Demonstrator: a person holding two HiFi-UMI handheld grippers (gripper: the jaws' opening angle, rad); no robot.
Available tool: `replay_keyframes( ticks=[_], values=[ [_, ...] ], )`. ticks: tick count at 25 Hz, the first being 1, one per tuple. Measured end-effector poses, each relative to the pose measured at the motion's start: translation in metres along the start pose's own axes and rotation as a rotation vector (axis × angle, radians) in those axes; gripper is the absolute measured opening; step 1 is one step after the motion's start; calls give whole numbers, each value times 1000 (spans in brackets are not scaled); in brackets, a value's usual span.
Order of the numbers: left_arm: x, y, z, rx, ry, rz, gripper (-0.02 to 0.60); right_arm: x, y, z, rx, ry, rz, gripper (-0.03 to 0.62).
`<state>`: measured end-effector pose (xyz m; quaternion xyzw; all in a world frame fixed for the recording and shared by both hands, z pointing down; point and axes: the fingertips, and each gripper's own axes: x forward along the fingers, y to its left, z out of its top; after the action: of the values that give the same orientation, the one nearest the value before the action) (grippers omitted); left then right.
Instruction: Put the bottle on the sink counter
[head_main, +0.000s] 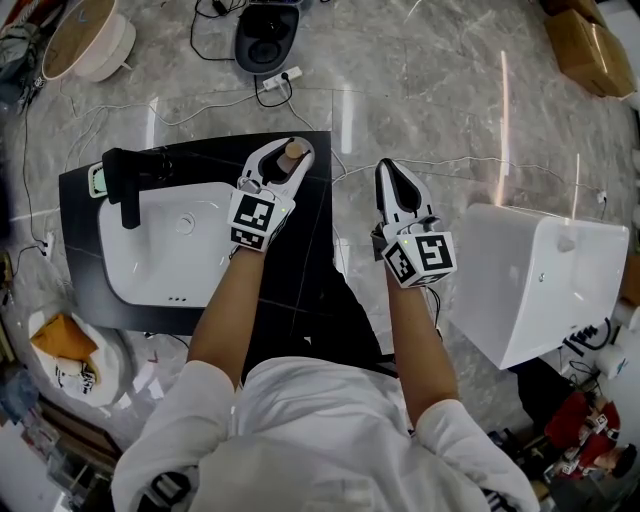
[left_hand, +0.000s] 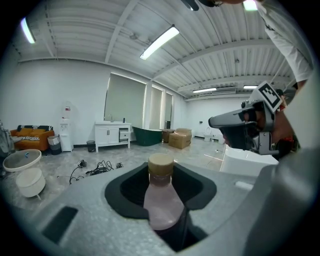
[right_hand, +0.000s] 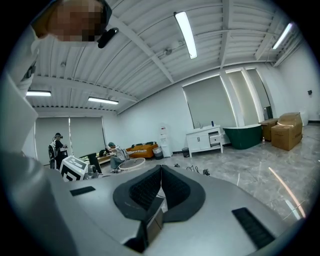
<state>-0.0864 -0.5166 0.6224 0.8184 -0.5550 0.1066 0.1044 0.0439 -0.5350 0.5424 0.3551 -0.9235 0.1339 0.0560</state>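
A small pale pink bottle (left_hand: 161, 200) with a tan cap stands upright between the jaws of my left gripper (left_hand: 161, 175), which is shut on it. In the head view the bottle's cap (head_main: 296, 152) shows inside my left gripper (head_main: 289, 147), above the black sink counter (head_main: 300, 270) near its far right corner, just right of the white basin (head_main: 160, 260). Whether the bottle's base touches the counter is hidden. My right gripper (head_main: 391, 168) is held off the counter's right side, over the floor. Its jaws (right_hand: 160, 170) are shut with nothing between them.
A black faucet (head_main: 130, 178) stands at the basin's far left. A large white fixture (head_main: 540, 280) sits on the floor to the right. Cables and a power strip (head_main: 278, 80) lie beyond the counter, with a black device (head_main: 268, 35) and a cardboard box (head_main: 585, 45) farther off.
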Motion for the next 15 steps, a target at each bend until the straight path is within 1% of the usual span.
replay_keyframes(
  ticks=[5, 15],
  values=[
    [0, -1, -4, 1, 4, -1, 149, -1, 2, 2, -29, -9, 1, 15],
    [0, -1, -4, -20, -15, -8, 149, -1, 3, 0, -26, -6, 2, 15]
  ],
)
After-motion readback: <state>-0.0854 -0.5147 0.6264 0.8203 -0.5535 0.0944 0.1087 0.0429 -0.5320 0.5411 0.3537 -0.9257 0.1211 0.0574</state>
